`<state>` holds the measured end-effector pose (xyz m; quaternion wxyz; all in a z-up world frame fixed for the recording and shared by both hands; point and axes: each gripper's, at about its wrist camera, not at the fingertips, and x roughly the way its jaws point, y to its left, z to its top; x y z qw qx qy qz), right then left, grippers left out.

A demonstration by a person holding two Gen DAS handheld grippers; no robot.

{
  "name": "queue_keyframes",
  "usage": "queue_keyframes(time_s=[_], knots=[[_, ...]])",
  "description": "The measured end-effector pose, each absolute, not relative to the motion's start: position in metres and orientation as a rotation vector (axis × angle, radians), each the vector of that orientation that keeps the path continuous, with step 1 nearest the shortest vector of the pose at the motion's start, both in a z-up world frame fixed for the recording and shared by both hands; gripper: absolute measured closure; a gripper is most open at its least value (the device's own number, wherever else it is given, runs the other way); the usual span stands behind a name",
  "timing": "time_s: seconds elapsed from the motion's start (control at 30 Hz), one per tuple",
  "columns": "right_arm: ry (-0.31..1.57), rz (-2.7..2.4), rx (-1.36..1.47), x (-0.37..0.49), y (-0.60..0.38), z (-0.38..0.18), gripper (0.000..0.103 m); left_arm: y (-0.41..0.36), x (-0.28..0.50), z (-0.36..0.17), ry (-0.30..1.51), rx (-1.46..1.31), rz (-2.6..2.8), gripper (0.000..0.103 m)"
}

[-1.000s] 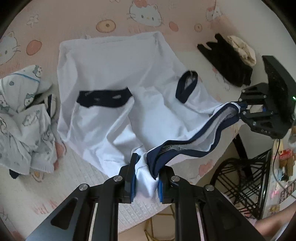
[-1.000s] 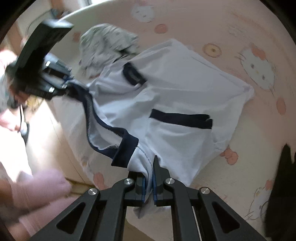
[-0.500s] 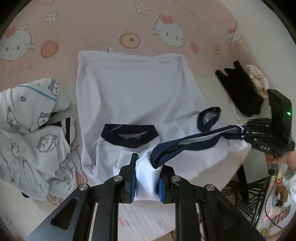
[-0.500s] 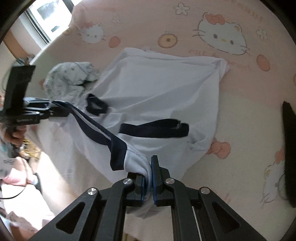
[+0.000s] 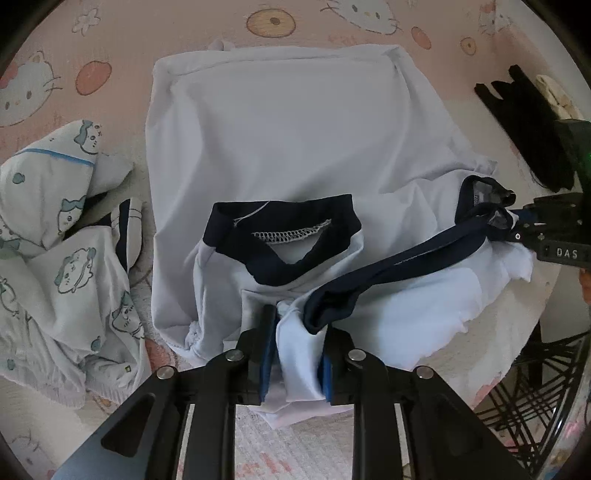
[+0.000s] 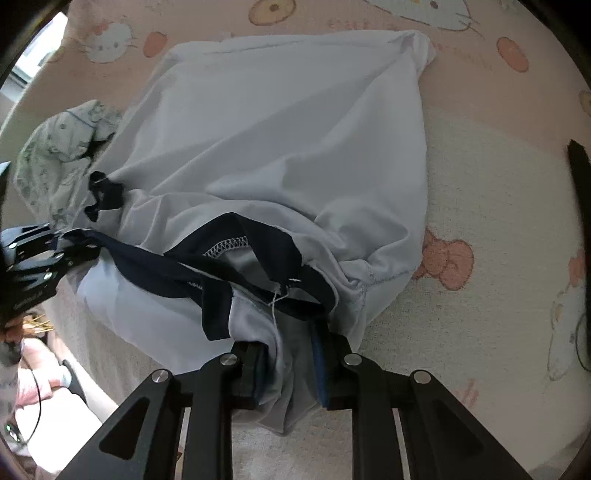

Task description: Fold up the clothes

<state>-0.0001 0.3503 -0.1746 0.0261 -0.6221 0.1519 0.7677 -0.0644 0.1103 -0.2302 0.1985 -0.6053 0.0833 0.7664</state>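
A tabletop (image 5: 192,26) covered with a pink and cream cloth printed with cartoon cats, bows and round fruit carries everything. A white shirt with navy trim (image 5: 288,125) lies spread across its middle, its lower part bunched towards the near edge. Just left of the shirt, touching its side, sits a crumpled white garment printed with small cartoon figures (image 5: 55,251). To the shirt's right, well apart, lies a black garment (image 5: 532,118) with a cream piece (image 5: 557,96) beside it.
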Motion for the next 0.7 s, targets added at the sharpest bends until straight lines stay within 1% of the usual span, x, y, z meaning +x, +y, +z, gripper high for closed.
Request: queue_keyframes(time_s=[0.03, 0.1, 0.13, 0.17, 0.2, 0.27, 0.43, 0.5, 0.63, 0.7], knots=[[0.466, 2.365, -1.924, 0.000, 0.350, -0.174, 0.085, 0.103, -0.065, -0.228, 0.109, -1.714, 2.137, 0.078], [0.460, 2.350, -1.927, -0.001, 0.350, -0.174, 0.085, 0.085, -0.066, -0.223, -0.187, -1.734, 2.092, 0.068], [0.457, 2.343, -1.928, -0.001, 0.350, -0.174, 0.085, 0.078, -0.064, -0.217, -0.266, -1.712, 2.093, 0.066], [0.454, 2.336, -1.930, -0.002, 0.349, -0.174, 0.085, 0.071, -0.062, -0.210, -0.322, -1.686, 2.106, 0.060], [0.451, 2.329, -1.931, -0.002, 0.349, -0.173, 0.085, 0.067, -0.059, -0.202, -0.316, -1.660, 2.138, 0.053], [0.455, 2.325, -1.934, -0.002, 0.350, -0.173, 0.085, 0.061, -0.052, -0.188, -0.267, -1.618, 2.199, 0.046], [0.405, 2.332, -1.926, -0.001, 0.348, -0.172, 0.084, 0.050, -0.039, -0.186, -0.213, -1.612, 2.214, 0.046], [0.415, 2.334, -1.921, 0.000, 0.349, -0.173, 0.084, 0.052, -0.034, -0.191, -0.153, -1.627, 2.267, 0.046], [0.440, 2.331, -1.919, 0.001, 0.354, -0.173, 0.083, 0.053, -0.032, -0.209, -0.138, -1.650, 2.267, 0.046], [0.429, 2.332, -1.921, 0.001, 0.354, -0.172, 0.081, 0.058, -0.035, -0.213, -0.048, -1.595, 2.313, 0.046]])
